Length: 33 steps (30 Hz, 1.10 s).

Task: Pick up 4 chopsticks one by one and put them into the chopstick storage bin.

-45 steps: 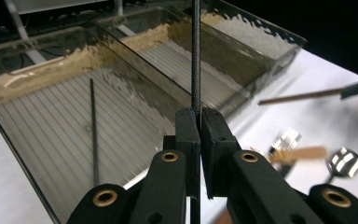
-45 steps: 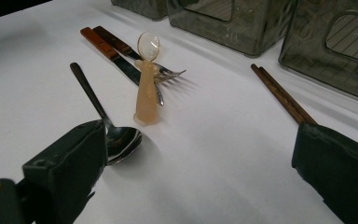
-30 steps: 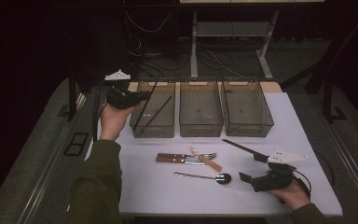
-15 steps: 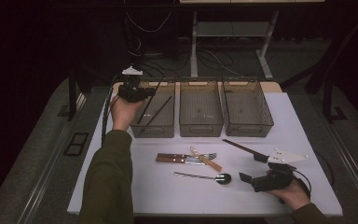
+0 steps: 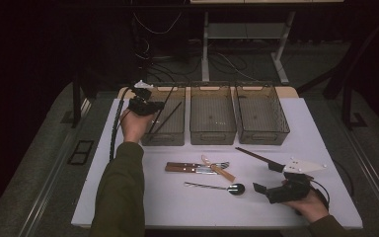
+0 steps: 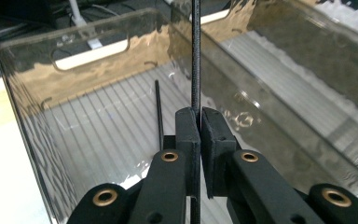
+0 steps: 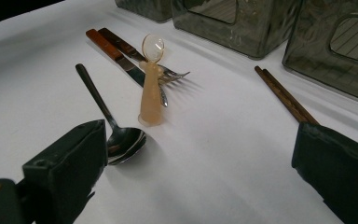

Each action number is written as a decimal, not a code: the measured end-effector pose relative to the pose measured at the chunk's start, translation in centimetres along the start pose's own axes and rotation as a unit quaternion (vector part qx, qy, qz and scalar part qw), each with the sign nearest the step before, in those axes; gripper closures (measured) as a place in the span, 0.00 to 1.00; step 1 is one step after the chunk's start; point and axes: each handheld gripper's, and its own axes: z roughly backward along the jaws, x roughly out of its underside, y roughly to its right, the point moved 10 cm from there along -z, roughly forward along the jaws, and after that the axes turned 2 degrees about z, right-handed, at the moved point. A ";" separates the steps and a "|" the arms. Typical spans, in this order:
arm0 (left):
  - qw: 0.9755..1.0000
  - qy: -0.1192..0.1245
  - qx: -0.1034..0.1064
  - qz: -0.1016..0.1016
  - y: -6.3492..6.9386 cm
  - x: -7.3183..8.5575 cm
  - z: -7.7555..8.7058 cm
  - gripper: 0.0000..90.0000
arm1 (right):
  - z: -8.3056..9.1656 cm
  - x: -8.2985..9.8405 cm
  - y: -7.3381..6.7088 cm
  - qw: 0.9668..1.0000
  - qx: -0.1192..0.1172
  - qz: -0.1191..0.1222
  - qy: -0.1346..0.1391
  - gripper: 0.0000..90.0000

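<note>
My left gripper is shut on a thin black chopstick that stands upright between its jaws inside the left clear bin. A second black chopstick leans in the same bin. In the high view the left gripper hovers at the left bin's near-left side. My right gripper rests open on the white table at the front right. Between its jaws lies bare table, with a steel spoon just beside the left jaw.
Middle bin and right bin stand in a row at the back. On the table lie a wooden-handled knife and fork, an amber plastic spoon, and brown chopsticks.
The left hand has moved right and forward from the table's left edge to over the left bin, carrying the black chopstick. The right hand has stayed put.
</note>
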 end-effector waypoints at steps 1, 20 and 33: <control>1.000 -0.003 -0.001 0.002 0.0 0.2 -0.1 0.96 | 0.0 0.0 0.0 1.000 0.000 0.000 0.000 0.04; 0.999 -0.021 -0.035 -0.004 -0.7 1.4 -0.9 0.75 | 0.0 0.0 0.0 1.000 -0.001 0.001 0.000 0.04; 1.000 -0.003 -0.004 -0.023 0.9 0.6 0.7 0.52 | -0.1 0.0 0.0 1.000 0.000 0.001 -0.001 0.04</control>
